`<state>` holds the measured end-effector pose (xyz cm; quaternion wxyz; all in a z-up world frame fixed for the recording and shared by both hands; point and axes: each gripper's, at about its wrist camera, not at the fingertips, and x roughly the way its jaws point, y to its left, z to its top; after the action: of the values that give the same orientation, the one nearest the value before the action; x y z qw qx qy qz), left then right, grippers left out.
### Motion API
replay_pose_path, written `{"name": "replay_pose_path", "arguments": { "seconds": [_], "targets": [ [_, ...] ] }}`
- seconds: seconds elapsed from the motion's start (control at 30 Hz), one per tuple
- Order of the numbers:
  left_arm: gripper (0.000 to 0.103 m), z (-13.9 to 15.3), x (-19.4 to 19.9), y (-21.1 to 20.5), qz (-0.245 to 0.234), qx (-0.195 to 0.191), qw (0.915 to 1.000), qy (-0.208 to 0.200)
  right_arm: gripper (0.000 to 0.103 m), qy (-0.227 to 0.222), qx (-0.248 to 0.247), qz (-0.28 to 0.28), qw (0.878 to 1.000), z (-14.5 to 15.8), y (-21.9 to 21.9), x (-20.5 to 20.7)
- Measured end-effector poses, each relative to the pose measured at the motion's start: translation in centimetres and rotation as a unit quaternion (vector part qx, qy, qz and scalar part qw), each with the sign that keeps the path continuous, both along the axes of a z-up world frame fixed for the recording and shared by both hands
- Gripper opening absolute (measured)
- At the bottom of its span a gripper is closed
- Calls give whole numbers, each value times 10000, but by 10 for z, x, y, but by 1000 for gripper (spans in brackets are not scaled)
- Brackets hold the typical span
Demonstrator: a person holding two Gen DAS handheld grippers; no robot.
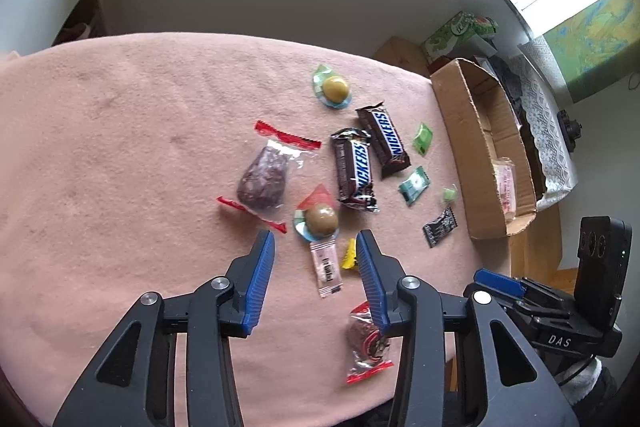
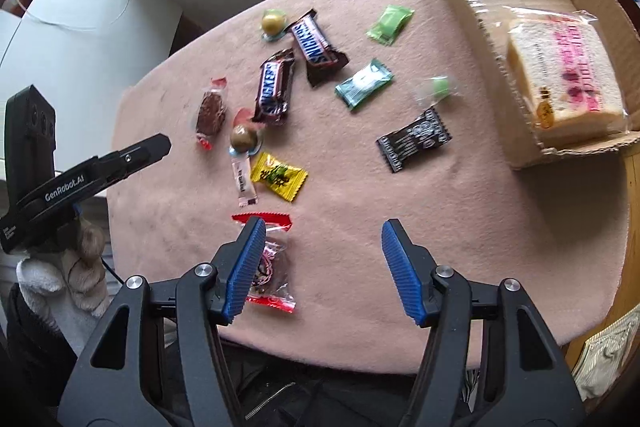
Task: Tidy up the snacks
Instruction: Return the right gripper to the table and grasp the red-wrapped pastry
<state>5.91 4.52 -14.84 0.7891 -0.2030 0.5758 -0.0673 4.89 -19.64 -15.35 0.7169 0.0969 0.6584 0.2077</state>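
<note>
Evidently little of the sorting is done. Seen from the left wrist, the left gripper (image 1: 316, 247) is held wide open and empty above the pink-covered desk (image 1: 120, 147), its jaws framing a round candy (image 1: 320, 221) and a pink sachet (image 1: 326, 267) at the lower centre. Two Snickers bars (image 1: 370, 163) are laid side by side at the centre, a clear-wrapped brown cake (image 1: 264, 181) to their left, and small green packets (image 1: 416, 163) to their right. At the right of the frame a cardboard box (image 1: 472, 155) is placed, with only one pale packet seen inside. A yellow candy (image 1: 349, 255) and a red-edged cookie pack (image 1: 366, 343) are partly hidden behind the right jaw.

From the right wrist, the right gripper (image 2: 324, 245) is likewise spread wide and holds nothing. A packed bread slice (image 2: 564, 79) is shown in the box at the upper right, so a single item is judged sorted and roughly a dozen are left on the cloth. The cookie pack is half covered by the left jaw at the lower centre. A small green sweet (image 2: 438, 87) is blurred, and the print on the black packet (image 2: 414, 139) cannot be read. The box's far end is cut off by the frame.
</note>
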Motion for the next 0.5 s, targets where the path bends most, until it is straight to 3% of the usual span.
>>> {"name": "replay_pose_path", "arguments": {
  "seconds": [0.17,0.23,0.5],
  "targets": [
    [43,-2,2,15,115,205,9997,-12,64,263,78,319,9991,-14,31,-10],
    [52,-2,6,19,78,356,9993,-64,71,322,41,457,9984,-19,44,-14],
    [54,-16,32,15,-205,664,9976,-32,74,451,-166,819,9955,-36,73,-25]
  ]
}}
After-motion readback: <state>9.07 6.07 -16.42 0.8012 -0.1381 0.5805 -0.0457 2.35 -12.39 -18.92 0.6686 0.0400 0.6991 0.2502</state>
